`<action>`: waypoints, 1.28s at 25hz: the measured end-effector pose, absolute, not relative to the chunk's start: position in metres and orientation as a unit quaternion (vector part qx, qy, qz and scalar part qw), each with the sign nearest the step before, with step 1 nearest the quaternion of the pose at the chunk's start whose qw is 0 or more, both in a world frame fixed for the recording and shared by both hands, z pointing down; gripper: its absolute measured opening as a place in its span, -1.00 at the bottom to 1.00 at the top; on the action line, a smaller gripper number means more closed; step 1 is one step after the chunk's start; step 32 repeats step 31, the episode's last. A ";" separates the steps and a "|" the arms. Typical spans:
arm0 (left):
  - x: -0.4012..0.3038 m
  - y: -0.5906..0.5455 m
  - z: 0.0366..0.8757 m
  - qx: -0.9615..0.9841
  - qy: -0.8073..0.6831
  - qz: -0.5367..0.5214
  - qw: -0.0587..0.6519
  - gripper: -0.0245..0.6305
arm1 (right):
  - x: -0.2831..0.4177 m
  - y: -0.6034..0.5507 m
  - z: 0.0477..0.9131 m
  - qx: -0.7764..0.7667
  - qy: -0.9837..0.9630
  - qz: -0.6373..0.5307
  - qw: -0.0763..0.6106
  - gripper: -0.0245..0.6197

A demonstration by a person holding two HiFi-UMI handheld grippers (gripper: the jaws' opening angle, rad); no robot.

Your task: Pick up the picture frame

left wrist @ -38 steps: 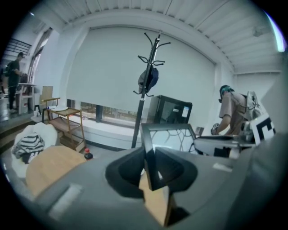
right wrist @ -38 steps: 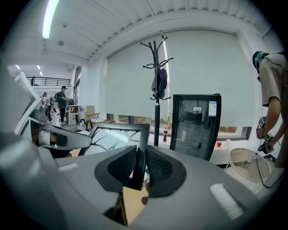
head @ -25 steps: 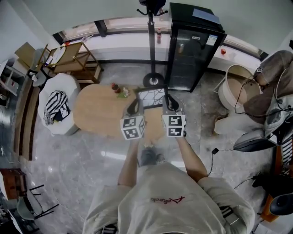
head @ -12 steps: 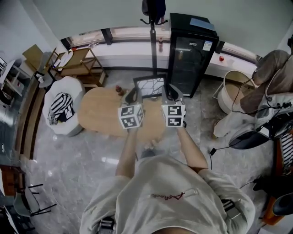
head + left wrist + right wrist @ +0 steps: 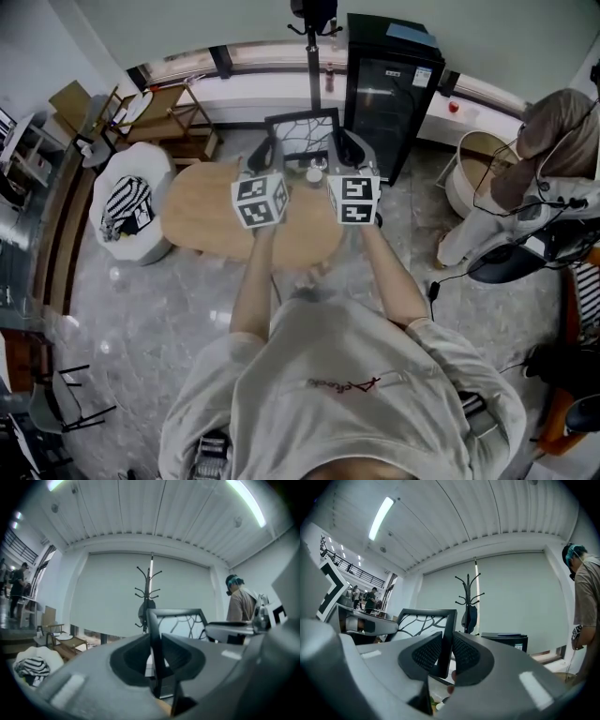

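The picture frame (image 5: 302, 134) has a thin black border and a white sheet with black branching lines. It hangs upright in the air above the far edge of the wooden table (image 5: 202, 217). My left gripper (image 5: 263, 152) is shut on its left side bar (image 5: 154, 648), and my right gripper (image 5: 343, 148) is shut on its right side bar (image 5: 446, 639). Both grippers point level, away from me. In the left gripper view the frame's top bar (image 5: 178, 612) runs off to the right; in the right gripper view the frame (image 5: 423, 620) spreads to the left.
A coat stand (image 5: 312, 37) and a black glass-door fridge (image 5: 389, 89) stand just behind the frame. Small items (image 5: 313, 172) sit on the table's far edge. A white stool with striped cloth (image 5: 127, 208) is at left, wooden chairs (image 5: 155, 117) beyond, a round tub (image 5: 469, 178) at right.
Both grippers have risen together with the frame held between them, lifting it from the table's far edge up in front of the coat stand. The grip has not changed.
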State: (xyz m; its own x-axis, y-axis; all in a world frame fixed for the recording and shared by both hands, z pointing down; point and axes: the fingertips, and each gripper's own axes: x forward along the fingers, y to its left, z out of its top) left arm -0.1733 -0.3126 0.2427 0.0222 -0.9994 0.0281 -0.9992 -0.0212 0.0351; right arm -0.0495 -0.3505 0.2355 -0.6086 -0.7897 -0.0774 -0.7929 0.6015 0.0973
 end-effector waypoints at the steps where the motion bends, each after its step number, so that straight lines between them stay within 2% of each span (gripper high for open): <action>1: -0.172 -0.313 0.240 0.714 -0.700 -0.003 0.019 -0.70 | -0.048 -0.351 0.234 -0.442 0.895 0.062 0.016 -0.69; 32: -0.165 -0.306 0.236 0.713 -0.701 0.001 0.012 -0.70 | -0.041 -0.344 0.231 -0.441 0.895 0.062 0.018 -0.69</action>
